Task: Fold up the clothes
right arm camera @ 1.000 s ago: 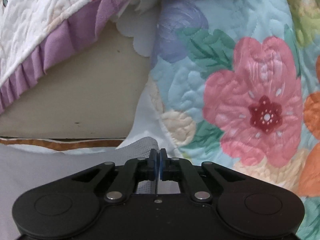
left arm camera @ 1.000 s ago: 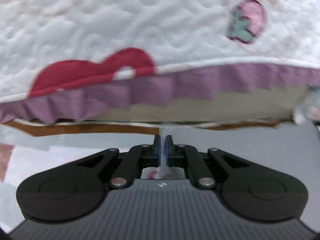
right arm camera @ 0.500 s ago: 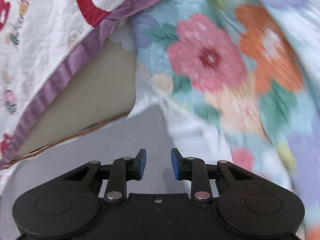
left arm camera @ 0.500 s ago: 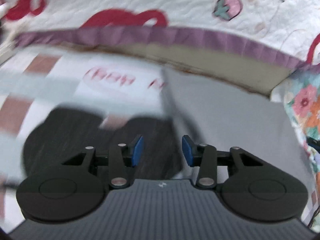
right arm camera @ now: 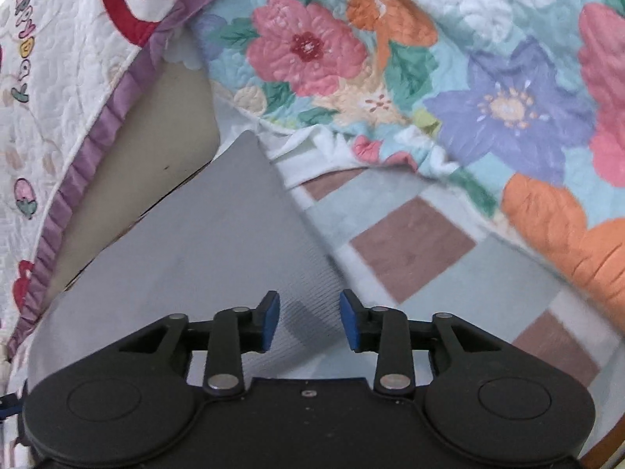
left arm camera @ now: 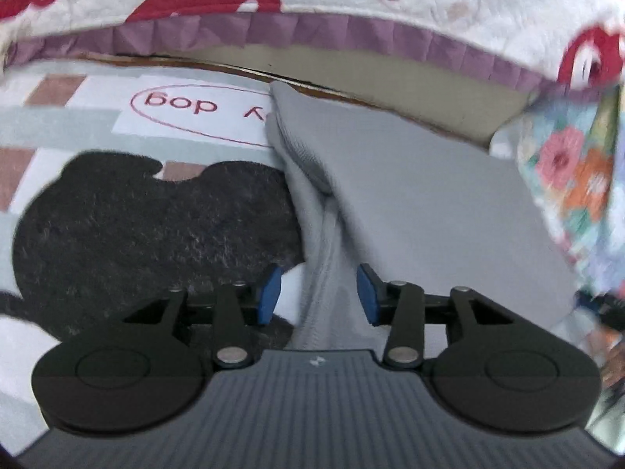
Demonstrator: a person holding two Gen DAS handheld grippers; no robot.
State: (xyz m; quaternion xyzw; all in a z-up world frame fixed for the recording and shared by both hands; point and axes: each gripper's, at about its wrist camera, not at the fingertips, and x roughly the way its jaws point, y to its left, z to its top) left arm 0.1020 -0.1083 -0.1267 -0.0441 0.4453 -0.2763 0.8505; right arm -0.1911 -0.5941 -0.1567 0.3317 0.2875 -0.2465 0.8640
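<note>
Both grippers — left gripper [left arm camera: 316, 293], right gripper [right arm camera: 309, 321] — have just been opening, nothing gripped; grey garment [left arm camera: 410, 203] lies folded flat — likely more folds left.

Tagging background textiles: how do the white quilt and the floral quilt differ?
The white quilt has a mostly plain white ground with scattered red bears and strawberries; the floral quilt is covered edge to edge with big pink, orange and purple flowers on pale blue. The white quilt ends in a purple ruffled border; the floral quilt's edge is scalloped white. Both are stitched quilts lying beyond the grey garment.
</note>
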